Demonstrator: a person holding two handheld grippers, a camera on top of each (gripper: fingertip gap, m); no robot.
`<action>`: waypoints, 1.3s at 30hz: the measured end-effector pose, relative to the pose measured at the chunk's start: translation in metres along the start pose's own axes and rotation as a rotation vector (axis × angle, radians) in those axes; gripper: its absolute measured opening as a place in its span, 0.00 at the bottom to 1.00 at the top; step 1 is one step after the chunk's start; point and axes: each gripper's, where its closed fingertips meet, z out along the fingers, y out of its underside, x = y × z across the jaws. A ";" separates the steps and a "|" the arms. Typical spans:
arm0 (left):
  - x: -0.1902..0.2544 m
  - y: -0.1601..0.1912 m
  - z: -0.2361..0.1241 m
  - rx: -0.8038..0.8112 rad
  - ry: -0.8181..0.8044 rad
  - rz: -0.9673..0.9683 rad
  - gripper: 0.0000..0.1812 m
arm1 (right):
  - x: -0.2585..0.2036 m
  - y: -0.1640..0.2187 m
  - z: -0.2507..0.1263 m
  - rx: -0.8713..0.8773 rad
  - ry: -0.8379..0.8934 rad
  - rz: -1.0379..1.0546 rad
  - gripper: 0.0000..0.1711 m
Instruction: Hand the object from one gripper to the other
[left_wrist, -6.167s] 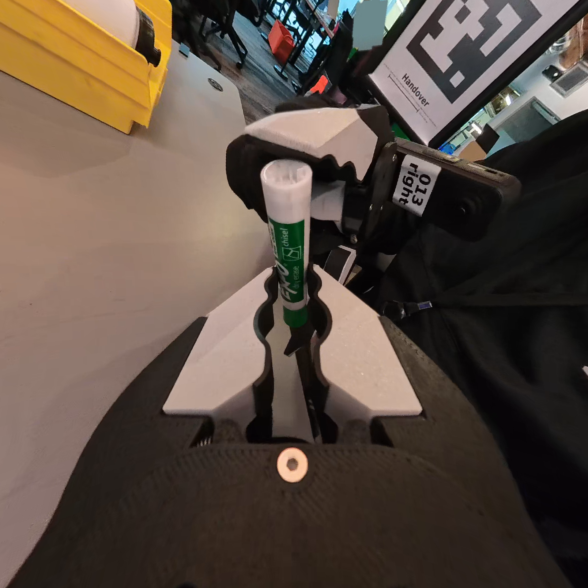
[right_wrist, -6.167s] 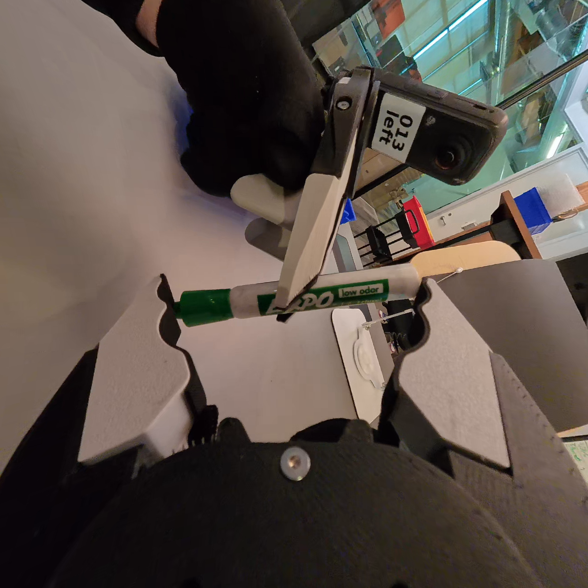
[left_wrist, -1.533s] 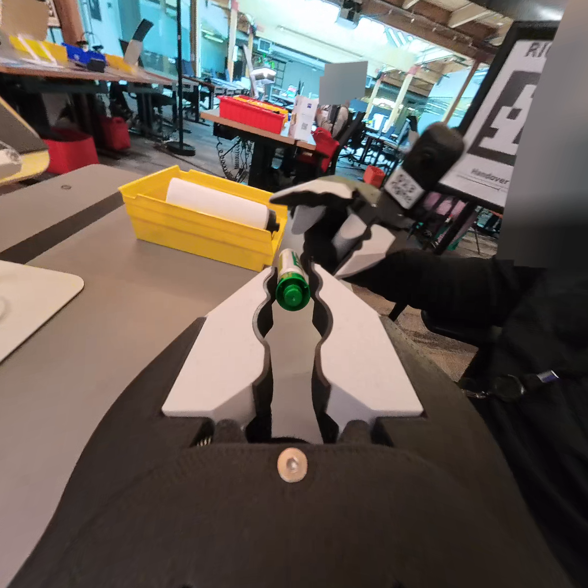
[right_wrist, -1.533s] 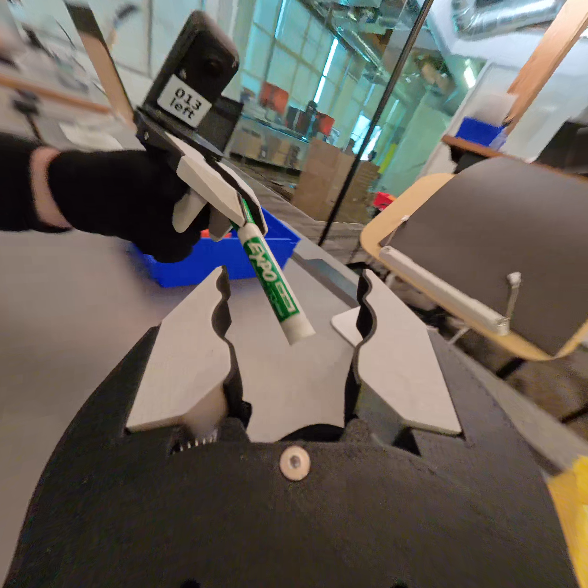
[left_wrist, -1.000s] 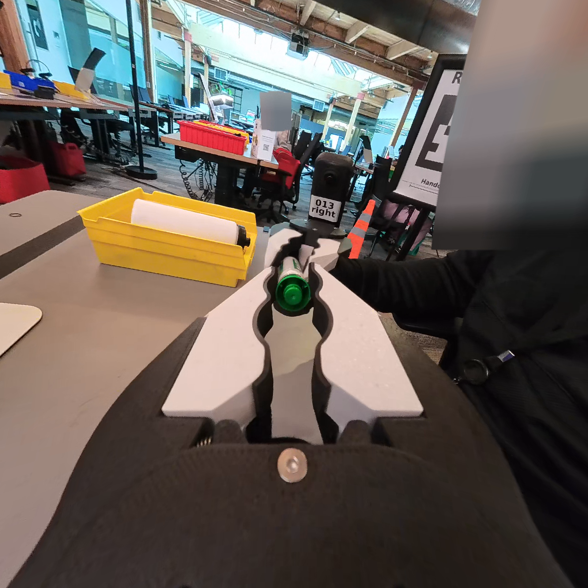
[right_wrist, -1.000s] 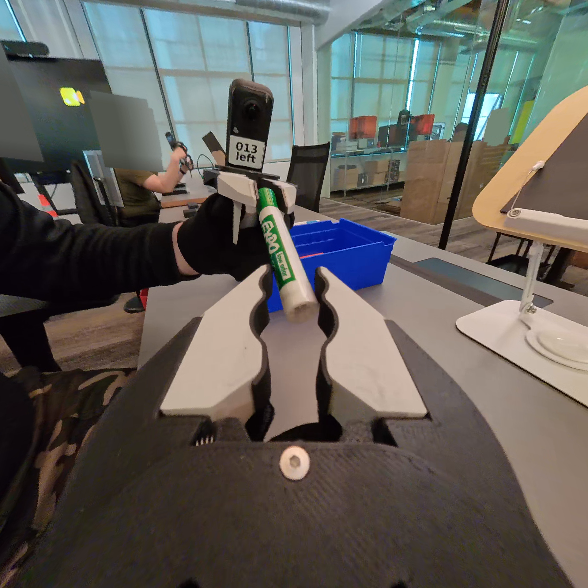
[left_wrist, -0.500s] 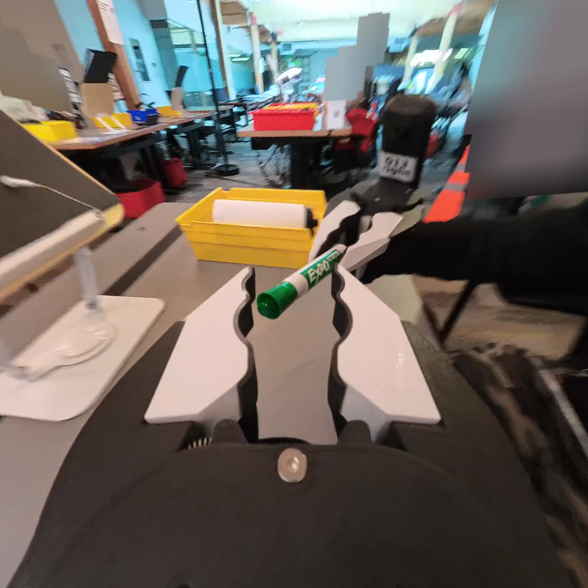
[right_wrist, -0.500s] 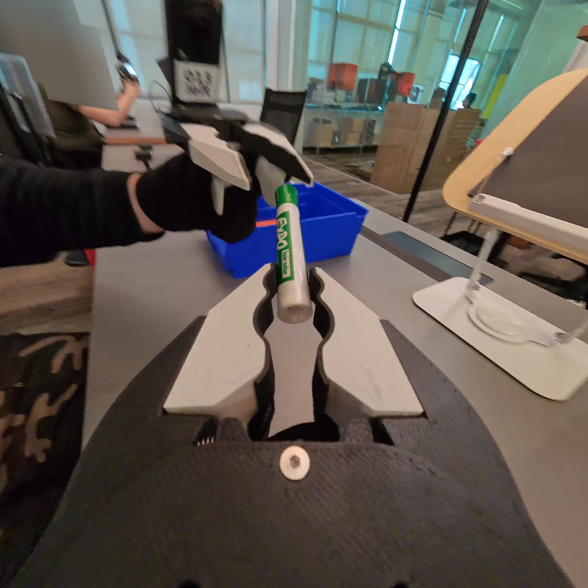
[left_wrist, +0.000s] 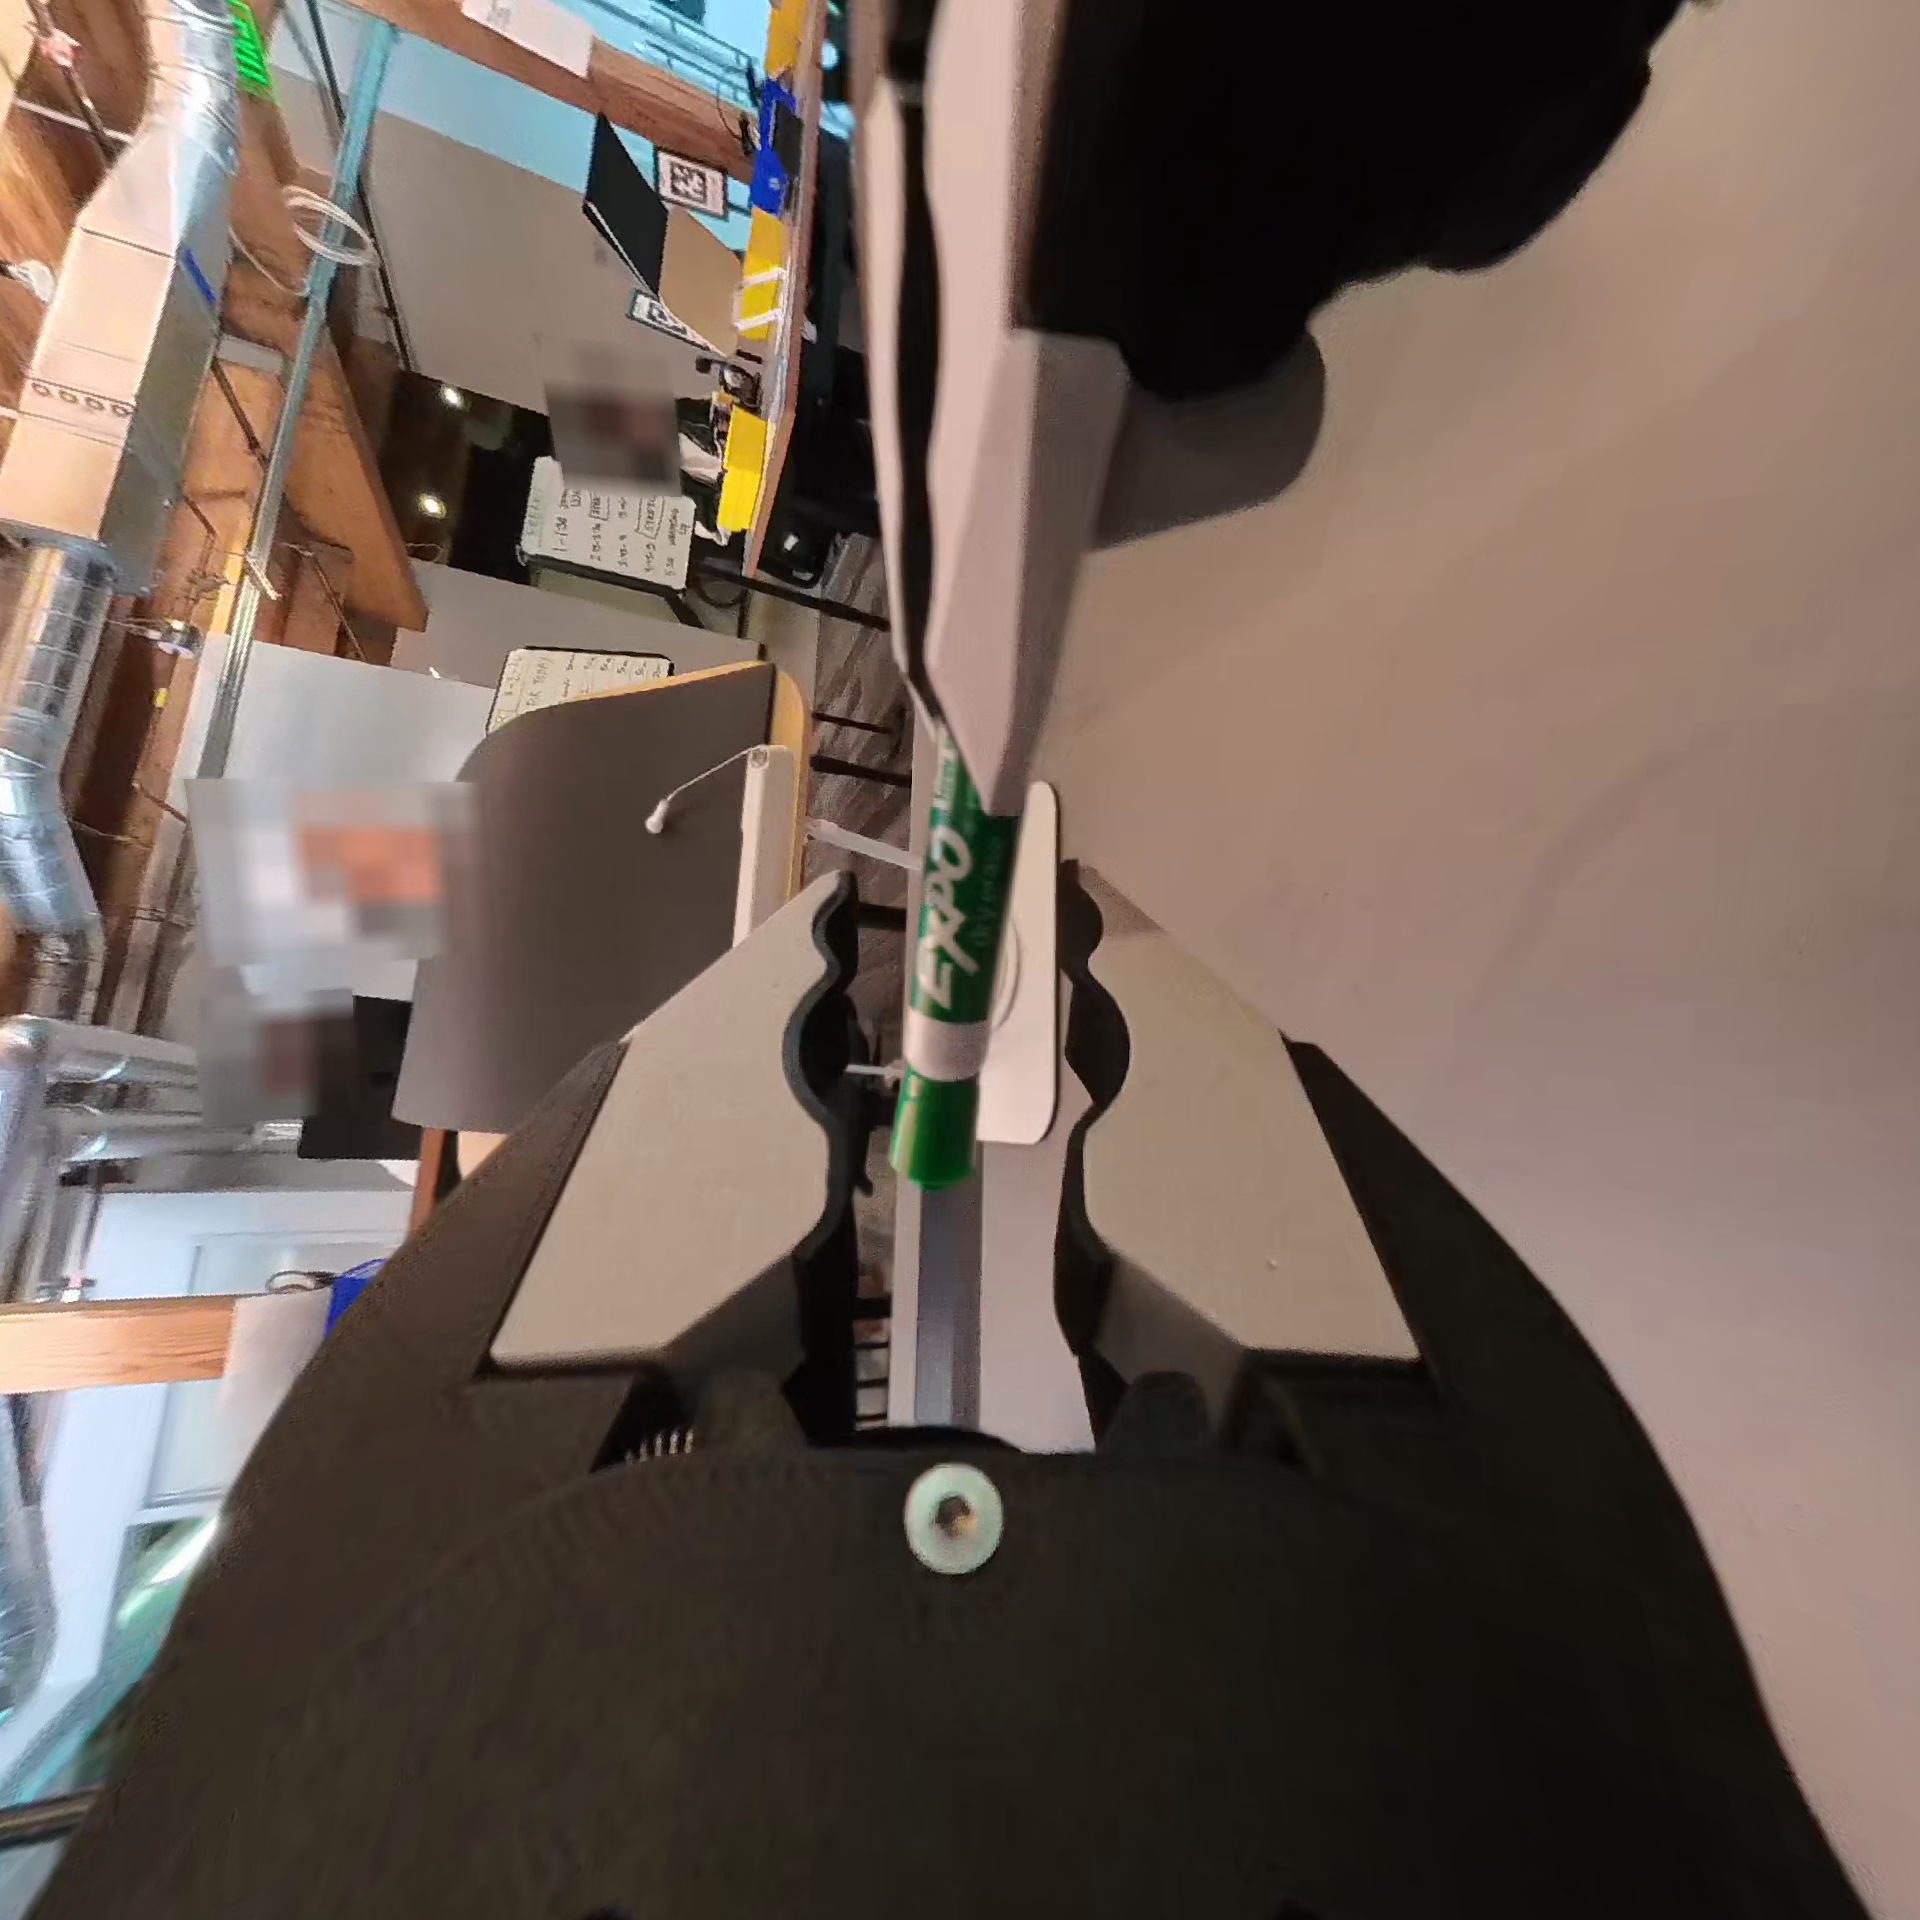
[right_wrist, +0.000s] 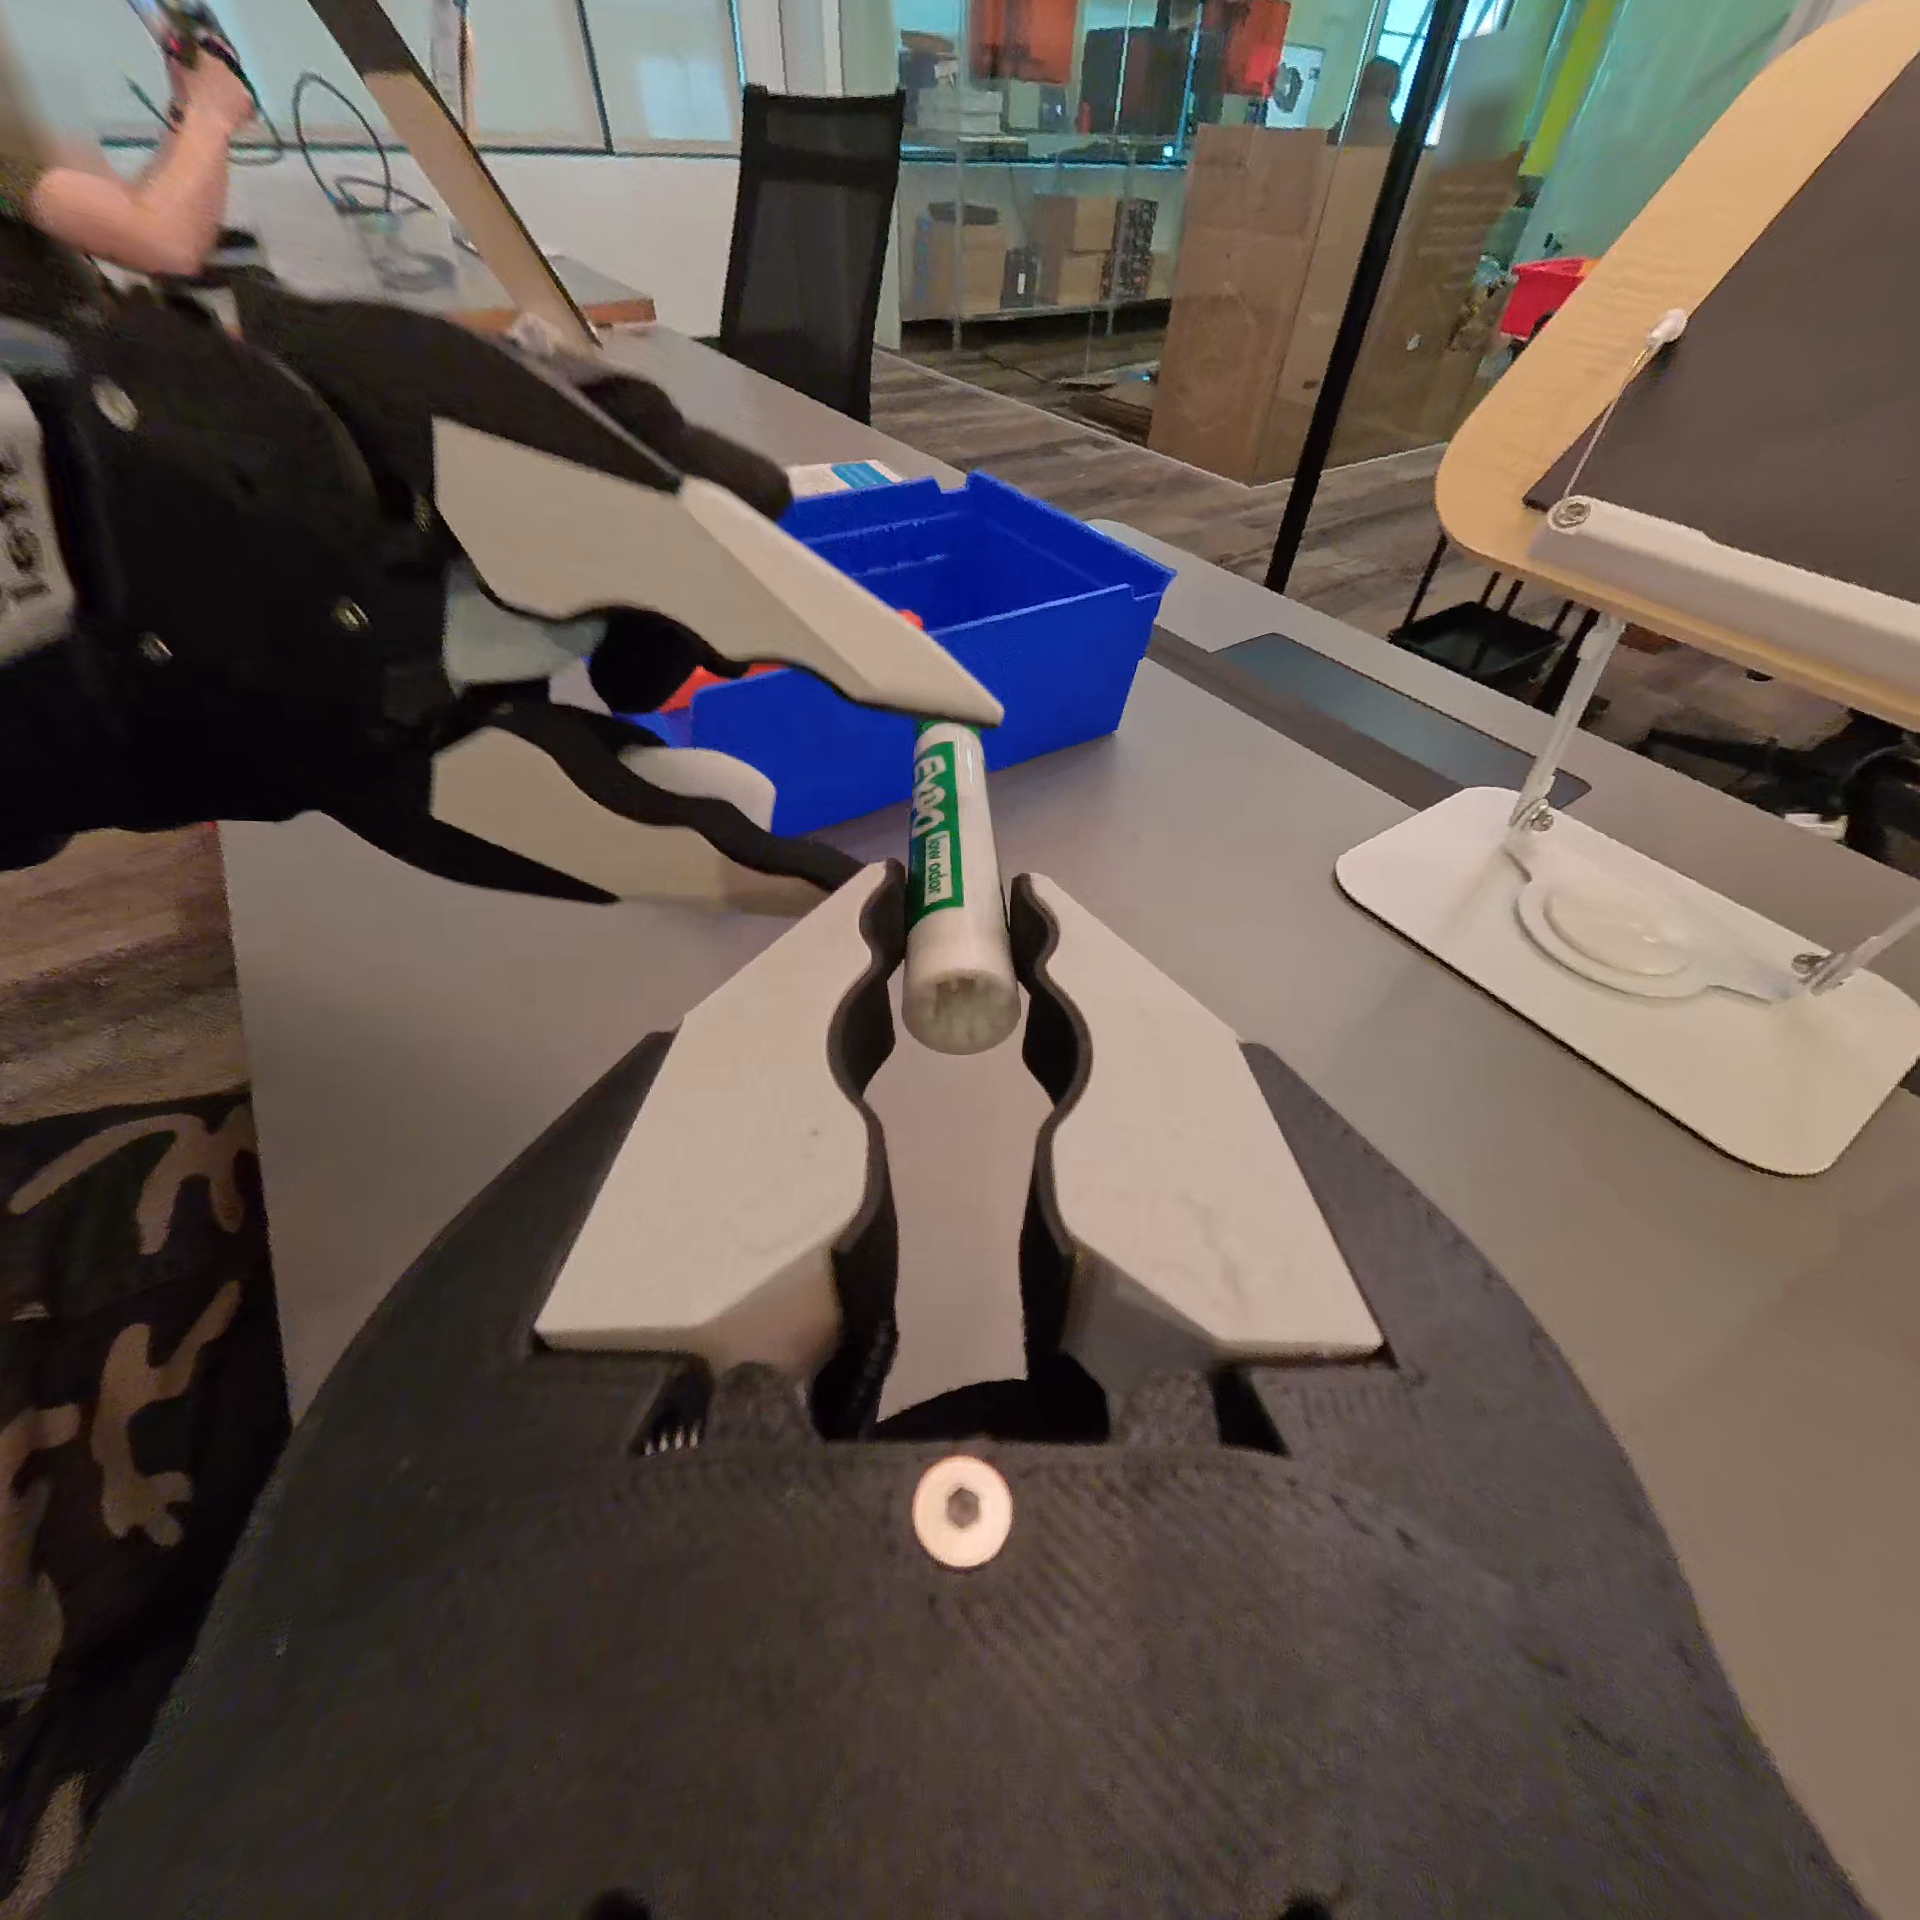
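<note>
Marker (right_wrist: 951, 883) gripped in my right hand-held gripper (right_wrist: 954, 914), off the surface (right_wrist: 1195, 883).
Its white butt end sits pinched between my right fingers, green cap pointing away. My left hand-held gripper (left_wrist: 961, 997) is spread wide around the cap end, touching nothing. A blue bin (right_wrist: 997, 623) sits behind, toward the far edge.

Marker (right_wrist: 948, 894): white barrel, green label, green cap (left_wrist: 932, 1132). Grippers: pale grey fingers (right_wrist: 727, 1132), black body. Bin (right_wrist: 966, 634): bright blue. Table (right_wrist: 1195, 831): grey. Stand base (right_wrist: 1662, 997): white. Trousers (right_wrist: 114, 1299): camouflage pattern.
</note>
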 end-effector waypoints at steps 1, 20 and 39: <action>0.002 0.001 0.001 -0.007 -0.003 0.013 0.20 | -0.001 -0.001 0.000 0.000 -0.005 0.008 0.10; 0.009 -0.006 -0.002 0.161 0.304 -0.567 0.09 | -0.008 -0.023 -0.008 0.131 -0.067 0.015 0.32; -0.036 -0.059 -0.039 0.685 0.552 -1.224 0.09 | -0.044 -0.017 0.002 0.208 -0.375 0.234 0.18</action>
